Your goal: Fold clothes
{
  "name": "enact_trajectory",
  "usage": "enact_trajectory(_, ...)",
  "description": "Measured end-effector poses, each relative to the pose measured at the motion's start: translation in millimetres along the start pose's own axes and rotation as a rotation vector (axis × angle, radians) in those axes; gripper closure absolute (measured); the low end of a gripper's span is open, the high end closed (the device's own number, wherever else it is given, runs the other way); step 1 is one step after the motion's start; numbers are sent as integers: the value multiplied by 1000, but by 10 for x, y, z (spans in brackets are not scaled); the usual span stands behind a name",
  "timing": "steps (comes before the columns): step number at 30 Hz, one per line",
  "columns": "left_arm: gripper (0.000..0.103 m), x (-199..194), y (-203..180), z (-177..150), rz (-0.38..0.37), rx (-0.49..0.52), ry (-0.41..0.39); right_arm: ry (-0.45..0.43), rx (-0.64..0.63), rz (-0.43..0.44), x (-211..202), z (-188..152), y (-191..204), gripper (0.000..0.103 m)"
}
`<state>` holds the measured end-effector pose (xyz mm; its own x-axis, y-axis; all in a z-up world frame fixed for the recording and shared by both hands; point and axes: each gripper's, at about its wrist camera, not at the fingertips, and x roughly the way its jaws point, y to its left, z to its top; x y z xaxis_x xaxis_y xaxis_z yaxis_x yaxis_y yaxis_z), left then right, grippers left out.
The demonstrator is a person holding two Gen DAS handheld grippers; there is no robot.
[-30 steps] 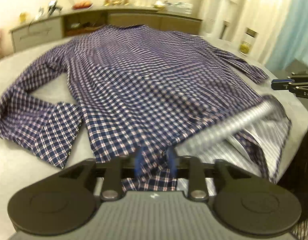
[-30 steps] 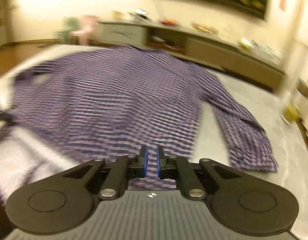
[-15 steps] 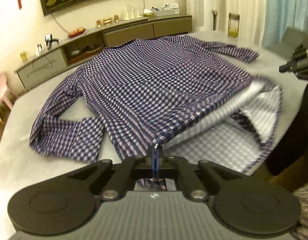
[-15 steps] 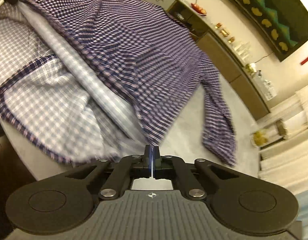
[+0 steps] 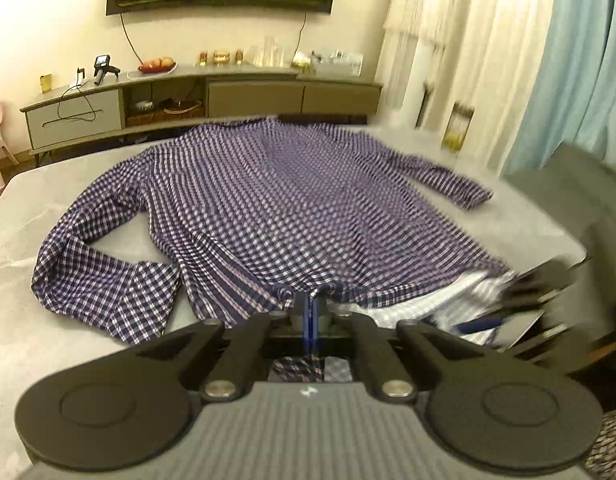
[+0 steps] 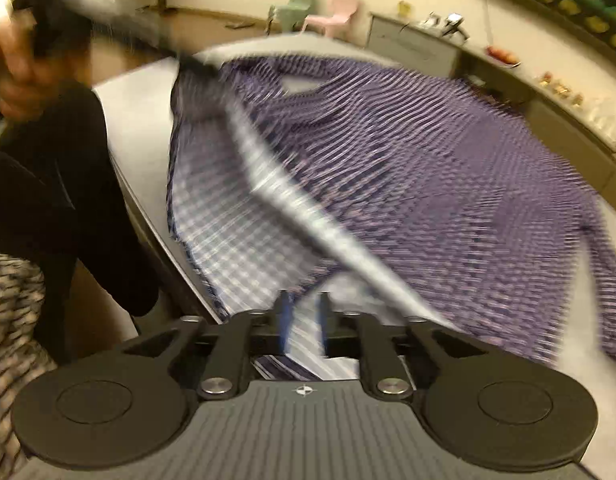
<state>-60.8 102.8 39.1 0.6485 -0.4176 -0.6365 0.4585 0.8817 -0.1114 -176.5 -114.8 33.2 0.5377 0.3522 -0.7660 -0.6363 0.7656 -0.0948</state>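
A purple checked shirt [image 5: 292,200] lies spread on the grey table [image 5: 60,216], sleeves out to both sides. My left gripper [image 5: 309,316] is shut on the shirt's near hem, which is lifted and shows the pale inner side. In the right wrist view the shirt [image 6: 447,168] is blurred. My right gripper [image 6: 304,320] has its fingers slightly apart, with the pale hem cloth [image 6: 308,336] between them. The other gripper appears blurred at right in the left wrist view [image 5: 539,292] and at top left in the right wrist view [image 6: 56,12].
A long low sideboard [image 5: 212,92] with small items stands against the far wall. Curtains [image 5: 487,60] hang at the right. The table's near edge [image 6: 148,200] runs beside the person's dark clothing [image 6: 60,184]. Small chairs [image 6: 331,16] stand on the floor.
Both grippers closed on the near hem and lifted it. The left view has levelled out over the shirt. The right gripper's fingers have parted a little since half a second ago.
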Motion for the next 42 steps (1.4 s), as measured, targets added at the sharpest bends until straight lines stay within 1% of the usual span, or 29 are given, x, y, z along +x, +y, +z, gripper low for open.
enact_trajectory(1,102,-70,28,0,11,0,-10,13,-9,0,109,0,45,76)
enact_trajectory(3,102,-211,84,0,34,2,-30,58,-44,0,147,-27,79,77)
enact_trajectory(5,102,-309,169,-18,73,-4,-42,104,-80,1,185,-55,113,84)
enact_trajectory(6,102,-323,204,-34,97,-3,-44,126,-97,1,204,-69,130,87)
enact_trajectory(8,102,-306,241,-68,143,12,-40,167,-125,23,144,-137,143,87)
enact_trajectory(10,102,-250,212,-89,171,46,-31,176,-81,66,43,-210,72,87)
enact_trajectory(11,102,-224,182,-92,178,64,-29,161,-48,65,-21,-229,11,86)
enact_trajectory(13,102,-174,121,-98,191,100,-25,122,23,32,-127,-234,-117,84)
enact_trajectory(14,102,-148,90,-102,198,118,-23,132,26,2,-91,-245,-169,83)
enact_trajectory(15,102,-151,92,-81,213,131,-29,143,29,-28,-55,-256,-220,78)
enact_trajectory(18,102,-202,120,-21,278,180,-45,174,37,-118,53,-290,-373,78)
enact_trajectory(19,102,-220,135,-6,300,194,-47,196,22,-168,80,-316,-423,78)
enact_trajectory(20,102,-235,153,8,307,199,-46,234,-6,-236,83,-363,-484,78)
enact_trajectory(21,102,-249,170,22,313,203,-45,268,-13,-277,66,-427,-555,78)
enact_trajectory(24,101,-216,118,4,283,235,-15,308,-4,-325,-11,-549,-688,78)
enact_trajectory(26,101,-186,57,-49,300,271,-2,311,-13,-326,-34,-568,-683,78)
enact_trajectory(27,100,-178,44,-65,291,270,10,316,-23,-330,-40,-562,-673,78)
enact_trajectory(28,96,-171,28,-88,282,278,22,316,-29,-323,-61,-552,-665,78)
enact_trajectory(29,94,-165,12,-112,272,286,34,308,-30,-299,-103,-537,-662,78)
enact_trajectory(30,87,-185,-15,-140,266,300,34,301,-30,-276,-145,-521,-659,78)
enact_trajectory(31,83,-206,-43,-168,259,314,33,282,-22,-239,-216,-505,-633,78)
enact_trajectory(32,83,-227,-71,-196,253,328,33,249,-6,-185,-318,-482,-579,78)
enact_trajectory(33,83,-241,-88,-223,248,335,36,222,-4,-147,-385,-447,-531,76)
enact_trajectory(34,83,-256,-105,-250,244,342,39,197,-14,-130,-426,-410,-481,68)
enact_trajectory(36,83,-237,-81,-273,241,344,48,152,-37,-103,-483,-342,-392,57)
enact_trajectory(37,83,-210,-78,-286,242,344,56,142,-57,-110,-454,-330,-364,52)
enact_trajectory(39,83,-123,-94,-309,217,357,78,145,-103,-139,-339,-347,-306,49)
enact_trajectory(41,79,-4,-131,-353,180,380,112,168,-148,-167,-149,-392,-342,50)
enact_trajectory(42,77,57,-161,-388,175,407,127,182,-169,-176,-87,-417,-334,51)
